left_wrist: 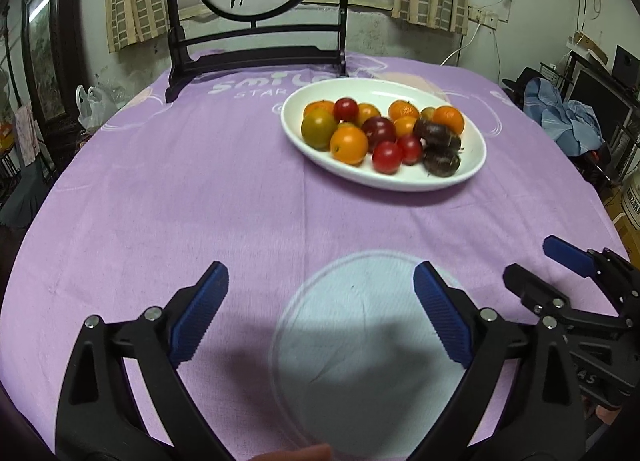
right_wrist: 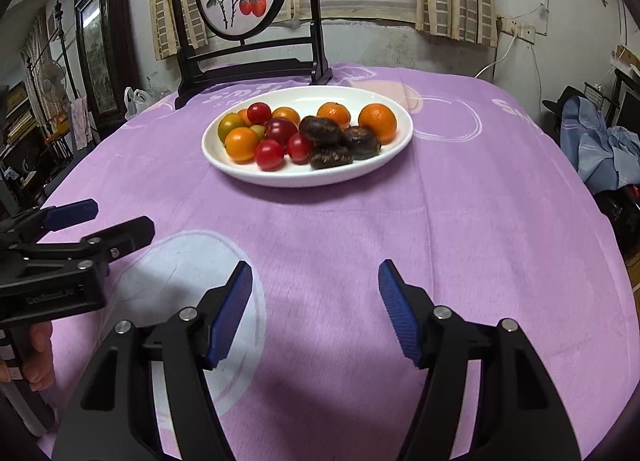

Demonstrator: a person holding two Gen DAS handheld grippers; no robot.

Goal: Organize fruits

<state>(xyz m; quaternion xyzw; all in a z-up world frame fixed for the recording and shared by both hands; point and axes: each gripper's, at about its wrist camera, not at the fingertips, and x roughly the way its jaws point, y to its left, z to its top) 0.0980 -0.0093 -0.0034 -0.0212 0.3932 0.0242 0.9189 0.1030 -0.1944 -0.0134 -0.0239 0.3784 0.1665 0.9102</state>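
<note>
Ahead, beyond both grippers' empty, parted jaws, the white plate [right_wrist: 394,149] holds oranges [right_wrist: 377,122], red tomatoes [right_wrist: 270,154] and dark fruits [right_wrist: 331,157].

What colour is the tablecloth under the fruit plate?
The tablecloth is purple with pale printed circles; the right wrist view shows it best.

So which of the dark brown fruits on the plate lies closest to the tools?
The front one of the three, at the white plate's near edge beside the red tomatoes; the other two dark fruits sit behind it.
</note>
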